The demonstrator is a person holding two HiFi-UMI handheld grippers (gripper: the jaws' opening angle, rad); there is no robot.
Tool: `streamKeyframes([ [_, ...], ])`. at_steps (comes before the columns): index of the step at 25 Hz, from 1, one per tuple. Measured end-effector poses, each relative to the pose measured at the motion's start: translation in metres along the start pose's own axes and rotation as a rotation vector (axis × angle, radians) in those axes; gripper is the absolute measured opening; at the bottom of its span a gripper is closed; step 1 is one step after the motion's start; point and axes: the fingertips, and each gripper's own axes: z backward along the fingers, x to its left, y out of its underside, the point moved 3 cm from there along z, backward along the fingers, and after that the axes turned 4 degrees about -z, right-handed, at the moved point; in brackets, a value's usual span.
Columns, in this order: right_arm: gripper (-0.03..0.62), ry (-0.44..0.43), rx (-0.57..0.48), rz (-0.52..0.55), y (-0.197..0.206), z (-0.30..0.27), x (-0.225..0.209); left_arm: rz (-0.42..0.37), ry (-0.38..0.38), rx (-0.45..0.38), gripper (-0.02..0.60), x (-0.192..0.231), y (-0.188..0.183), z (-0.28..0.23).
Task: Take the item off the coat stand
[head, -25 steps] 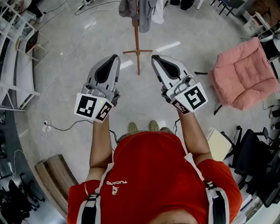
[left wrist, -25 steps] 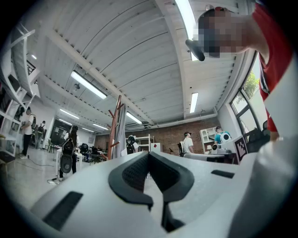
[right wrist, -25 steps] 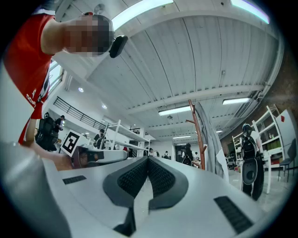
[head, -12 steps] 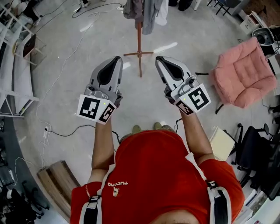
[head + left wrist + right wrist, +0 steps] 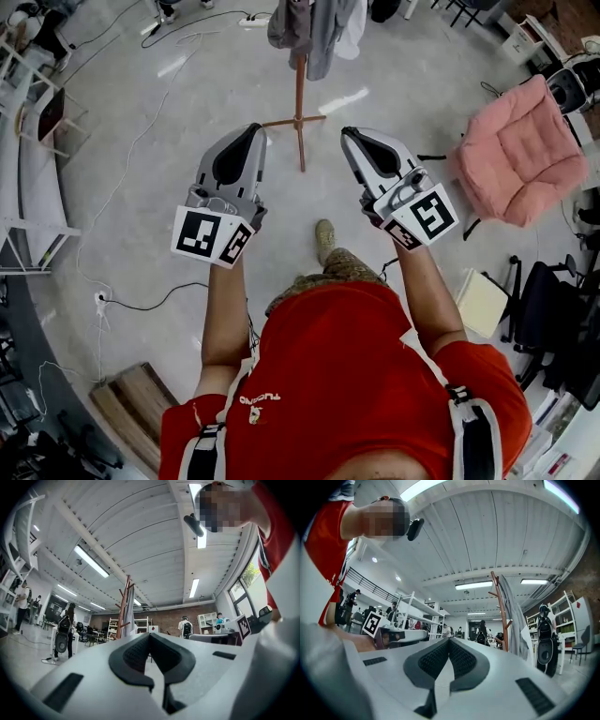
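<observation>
Evidently the person is on the approach and no grasp has begun. Both tools are held out in front at chest level, side by side and pointing toward 12 o'clock, probably so each is lined up with the target before arrival. The left hand-held gripper (image 5: pixel 249 133) has its dark ribbed pads pressed together with nothing between them, and its own view confirms this. The right hand-held gripper (image 5: pixel 351 134) is pressed together and empty too. Shut jaws make sense while walking, since there is nothing within reach to take. One shoe (image 5: pixel 324 239) is set forward on the floor (image 5: pixel 169 141), which suggests a step in progress.

The coat stand (image 5: pixel 300 103) is at 12 o'clock, well apart from both tools, and the gap between them frames its reddish wooden pole and crossed feet. The garment (image 5: pixel 317 33) hangs from the top of the stand, so the task's thing is at 12 o'clock on its pegs. It looks like soft, limp cloth in grey, draped long down the pole, with a mauve-grey piece on its left and a white one on its right. I cannot tell which piece is meant. Both gripper views show the cloth falling in loose folds beside upward-angled pegs, so it likely needs lifting up and off.

A pink armchair (image 5: pixel 525 155) sits at 2 o'clock, clear of the path.
</observation>
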Motion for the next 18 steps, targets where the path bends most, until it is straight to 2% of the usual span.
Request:
streamKeyframes([
  [8,0.02,-0.006,-0.02,0.009,0.01,-0.046,-0.051,-0.018,-0.021,0.028,0.009,0.044,0.015,-0.044],
  [18,0.02,-0.015,-0.061,0.01,0.032,-0.115,-0.178,-0.075,-0.068,0.095,0.011,0.116,0.052,-0.17],
])
